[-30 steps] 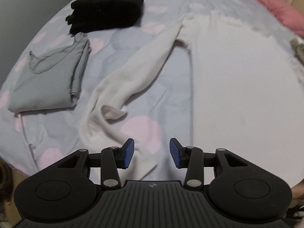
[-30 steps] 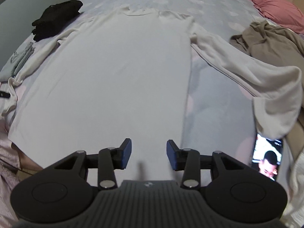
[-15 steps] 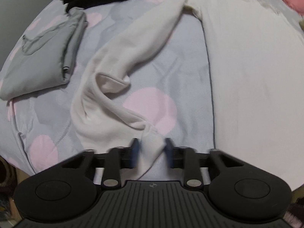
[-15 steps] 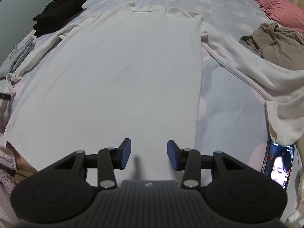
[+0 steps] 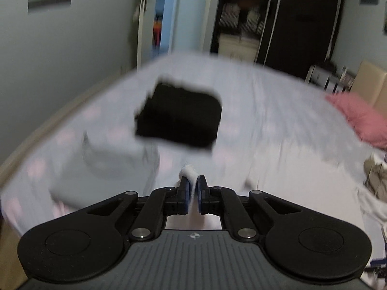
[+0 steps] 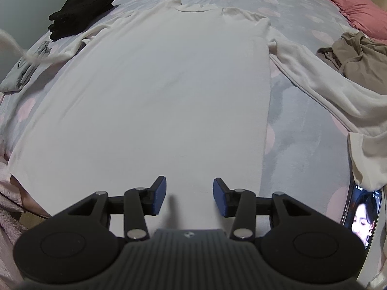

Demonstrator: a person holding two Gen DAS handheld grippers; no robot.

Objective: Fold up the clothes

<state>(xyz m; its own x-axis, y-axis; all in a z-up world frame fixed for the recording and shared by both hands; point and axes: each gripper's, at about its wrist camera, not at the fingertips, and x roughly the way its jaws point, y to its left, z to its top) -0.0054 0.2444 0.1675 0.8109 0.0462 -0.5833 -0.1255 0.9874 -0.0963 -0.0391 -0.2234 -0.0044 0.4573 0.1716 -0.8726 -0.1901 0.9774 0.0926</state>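
Pinching white sleeve cuff [image 5: 189, 172] in left gripper [image 5: 192, 188]

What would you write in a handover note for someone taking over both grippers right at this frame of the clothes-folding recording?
Left gripper: shut on the cuff of the white long-sleeved knit top's left sleeve, lifted off the bed; that view is motion-blurred.
Right gripper: open, hovering over the hem, holding nothing.
White long-sleeved knit top: body spread flat on the pale polka-dot bedsheet, right sleeve lying out to the side.
Done: folded black garment and folded grey garment at the bed's left.
Left: fold both sleeves in, fold the body, then the crumpled tan garment.
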